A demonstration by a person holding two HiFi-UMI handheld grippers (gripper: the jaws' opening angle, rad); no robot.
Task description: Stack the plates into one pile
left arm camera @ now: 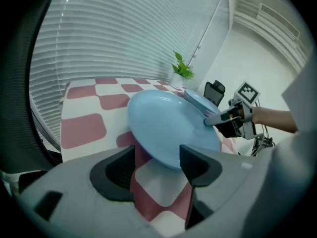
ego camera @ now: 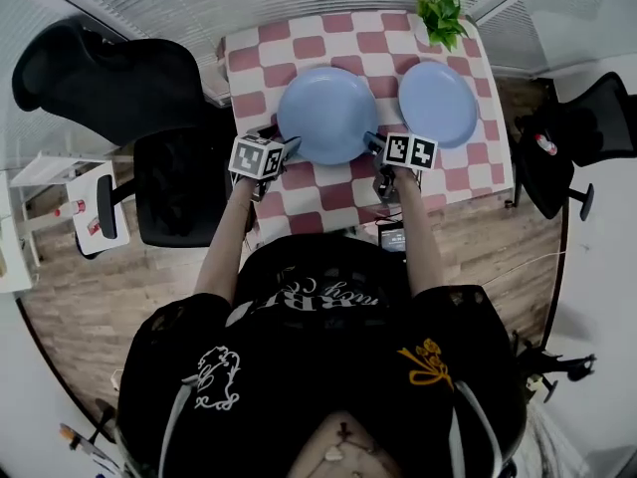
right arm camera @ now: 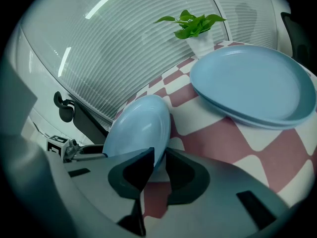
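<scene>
Jaws of left gripper (left arm camera: 158, 163) apart, straddling near edge of tilted blue plate (ego camera: 326, 115). Jaws of right gripper (right arm camera: 158, 157) clamped on same plate's opposite rim, above checkered desk (ego camera: 328, 192). Further right, pile of plates (ego camera: 438, 103) lies flat near plant (ego camera: 441, 8).

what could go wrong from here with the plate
The right gripper pinches the plate by its rim alone, and the left gripper is open, not gripping it: it may slip or swing down. The plant stands close behind the pile, so a wide carry might knock it over.
</scene>
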